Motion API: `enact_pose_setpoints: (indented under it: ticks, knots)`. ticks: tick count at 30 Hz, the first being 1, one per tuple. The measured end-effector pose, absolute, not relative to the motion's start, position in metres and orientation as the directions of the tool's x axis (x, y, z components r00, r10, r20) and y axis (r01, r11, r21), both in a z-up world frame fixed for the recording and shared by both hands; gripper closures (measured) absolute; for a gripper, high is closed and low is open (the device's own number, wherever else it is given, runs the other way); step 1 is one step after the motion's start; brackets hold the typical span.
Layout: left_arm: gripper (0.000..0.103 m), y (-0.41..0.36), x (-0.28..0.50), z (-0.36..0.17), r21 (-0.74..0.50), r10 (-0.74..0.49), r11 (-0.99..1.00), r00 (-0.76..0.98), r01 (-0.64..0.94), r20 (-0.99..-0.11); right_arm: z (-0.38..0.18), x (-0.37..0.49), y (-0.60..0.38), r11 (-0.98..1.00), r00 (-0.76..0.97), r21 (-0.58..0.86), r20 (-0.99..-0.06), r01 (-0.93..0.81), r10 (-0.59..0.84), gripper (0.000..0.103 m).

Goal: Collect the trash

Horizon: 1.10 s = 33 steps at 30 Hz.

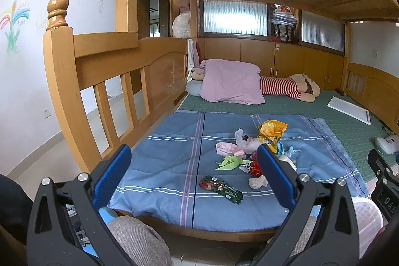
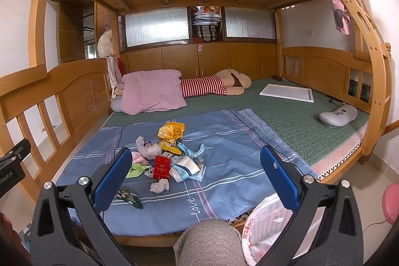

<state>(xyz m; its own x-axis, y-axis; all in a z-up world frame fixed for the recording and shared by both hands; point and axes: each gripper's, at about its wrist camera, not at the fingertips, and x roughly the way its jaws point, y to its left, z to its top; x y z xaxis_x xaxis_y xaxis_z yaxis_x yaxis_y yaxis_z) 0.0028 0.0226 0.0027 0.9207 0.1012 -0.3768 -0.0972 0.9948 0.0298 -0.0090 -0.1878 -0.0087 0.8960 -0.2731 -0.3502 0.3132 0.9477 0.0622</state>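
Observation:
A heap of trash lies on the blue striped sheet [image 2: 224,166]: a yellow wrapper [image 2: 170,132], a red box [image 2: 161,166], a crumpled tissue [image 2: 159,185], a paper cup [image 2: 183,167], a green folded paper [image 1: 230,162] and a green-red snack wrapper [image 1: 220,188]. My left gripper [image 1: 193,175] is open, held short of the heap, nothing between its blue pads. My right gripper [image 2: 195,173] is open too, hovering near the bed's front edge. A white bin with a plastic liner [image 2: 268,228] stands on the floor at the right.
A wooden bunk bed frame [image 1: 74,81] surrounds the green mattress [image 2: 286,121]. Farther back lie a pink pillow [image 2: 152,90], a striped plush toy [image 2: 214,85], a white board [image 2: 286,92] and a white device [image 2: 338,115]. A person's knee [image 2: 209,241] is at the bottom.

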Motion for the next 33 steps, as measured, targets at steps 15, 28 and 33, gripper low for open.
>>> enact_pose_setpoints:
  ticks: [15,28,33]
  knots:
    - [0.003,0.0235,0.0016,0.0016,0.036,0.101,0.995,0.919,-0.095,-0.381,-0.0095,-0.0084,-0.1878,0.948,0.895,0.062,-0.355,0.312,-0.271,0.003]
    - [0.003,0.0238,0.0015,0.0020,0.037,0.101,0.995,0.919,-0.094,-0.380,-0.0088,-0.0084,-0.1878,0.949,0.896,0.058,-0.353,0.310,-0.271,0.003]
    - [0.003,0.0241,0.0010,0.0012,0.038,0.103,0.995,0.919,-0.096,-0.380,-0.0090,-0.0088,-0.1875,0.949,0.896,0.058,-0.351,0.311,-0.272,0.003]
